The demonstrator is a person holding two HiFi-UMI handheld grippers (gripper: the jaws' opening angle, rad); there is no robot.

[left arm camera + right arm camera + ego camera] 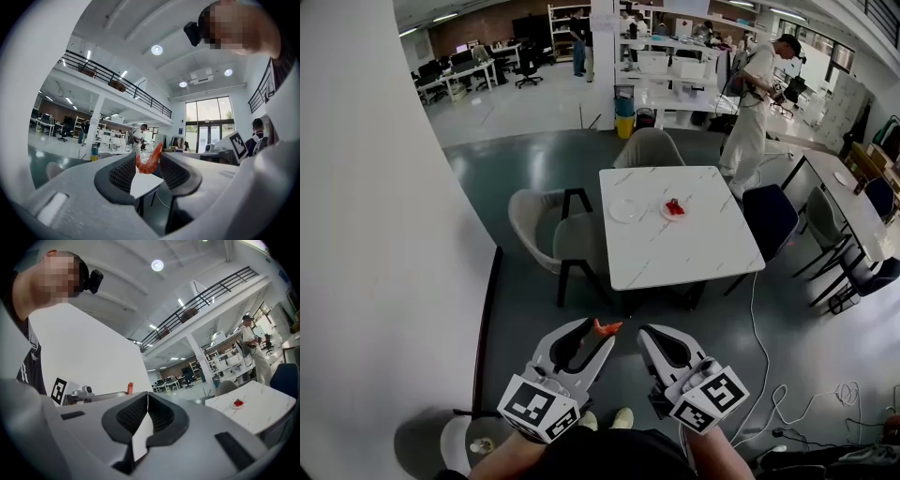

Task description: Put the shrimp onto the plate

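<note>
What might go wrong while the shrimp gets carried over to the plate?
1. The shrimp is pinched only at the tips of the left tongs, and the table is across the floor, so it may slip out on the way.
2. An empty plate sits beside a red-filled plate, so they might get mixed up.

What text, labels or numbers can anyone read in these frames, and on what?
No readable text in any view.
Black-and-white square-marker cube at the left and its twin at the right: coded patterns only, no letters or digits.
Small blue wall sign beside the glass doors, left gripper view: too small to read.
</note>
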